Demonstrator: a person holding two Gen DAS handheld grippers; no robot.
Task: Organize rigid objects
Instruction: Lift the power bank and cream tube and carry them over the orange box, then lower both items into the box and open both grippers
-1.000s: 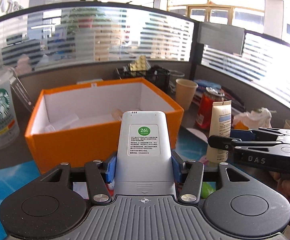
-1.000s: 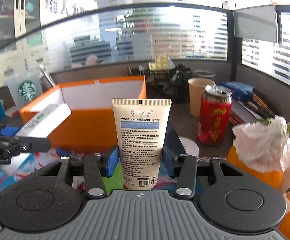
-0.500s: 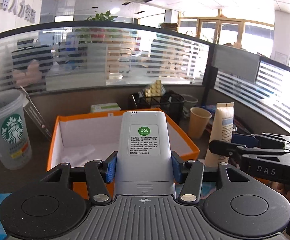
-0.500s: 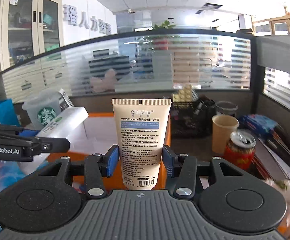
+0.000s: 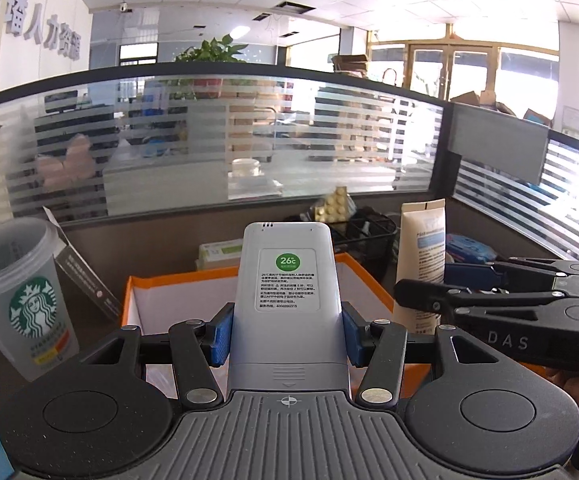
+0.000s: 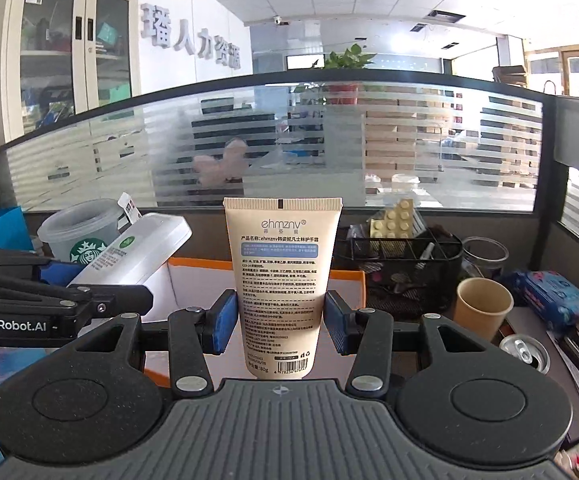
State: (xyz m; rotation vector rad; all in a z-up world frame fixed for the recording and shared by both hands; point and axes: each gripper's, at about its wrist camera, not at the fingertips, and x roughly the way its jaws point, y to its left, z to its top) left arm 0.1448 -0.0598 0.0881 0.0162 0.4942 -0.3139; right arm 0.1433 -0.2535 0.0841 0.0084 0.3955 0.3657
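Note:
My left gripper (image 5: 287, 330) is shut on a white remote control (image 5: 287, 300) that stands upright between its blue pads, back label facing me. My right gripper (image 6: 279, 322) is shut on a beige hand-cream tube (image 6: 283, 276), crimped end up. Both are held above the near side of an orange box (image 5: 369, 284) with a white inside. In the left wrist view the right gripper (image 5: 489, 304) and its tube (image 5: 423, 248) are at the right. In the right wrist view the left gripper (image 6: 49, 300) with the remote control (image 6: 133, 254) is at the left, and the orange box (image 6: 353, 284) shows behind the tube.
A clear Starbucks cup (image 5: 21, 296) stands left of the box. Behind and right are a black mesh organizer (image 6: 405, 264), a paper cup (image 6: 483, 304), a glass jar (image 6: 485, 256), a drink can (image 6: 525, 354) and a blue packet (image 6: 553, 292). A frosted glass partition (image 6: 329, 148) closes the desk's far side.
Both grippers have risen with their objects; the orange box, cups and can have dropped lower in both views. Neither grip has changed.

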